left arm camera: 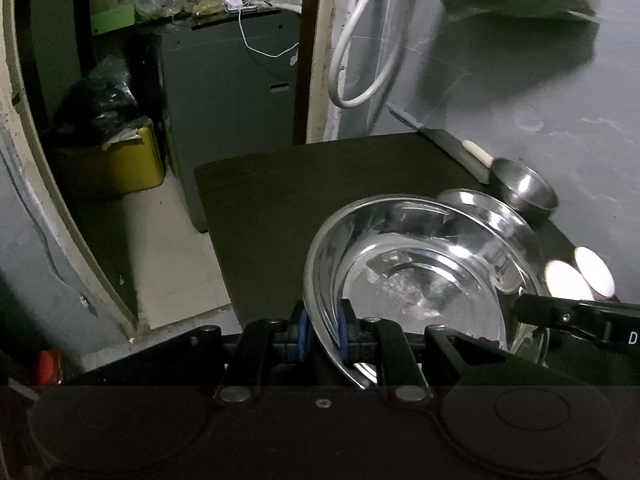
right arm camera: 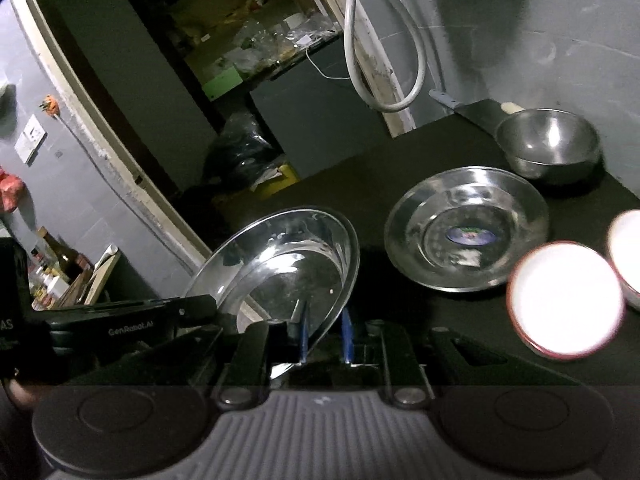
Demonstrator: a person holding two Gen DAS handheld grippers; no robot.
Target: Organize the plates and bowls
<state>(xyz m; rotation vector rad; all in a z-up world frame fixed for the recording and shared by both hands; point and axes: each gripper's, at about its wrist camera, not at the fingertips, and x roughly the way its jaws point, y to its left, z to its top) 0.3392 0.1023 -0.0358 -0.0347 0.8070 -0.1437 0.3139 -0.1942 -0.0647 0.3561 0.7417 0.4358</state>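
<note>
A shiny steel plate [left arm camera: 420, 276] is held tilted above the dark table [left arm camera: 280, 184]. My left gripper [left arm camera: 323, 328] is shut on its left rim, blue pads on either side of the edge. My right gripper [right arm camera: 326, 332] is shut on the same steel plate [right arm camera: 280, 264] at its opposite rim. A second steel plate [right arm camera: 468, 228] lies flat on the table beyond. A steel bowl [right arm camera: 548, 144] stands behind it. Two white bowls with red rims [right arm camera: 568, 300] [right arm camera: 628, 256] sit at the right, overexposed.
A knife with a pale handle [right arm camera: 472, 110] lies at the table's far edge by the grey wall. A white hose [left arm camera: 360, 60] hangs on the door frame. Left of the table is a floor drop with a yellow box [left arm camera: 112, 160] and a dark cabinet [left arm camera: 228, 92].
</note>
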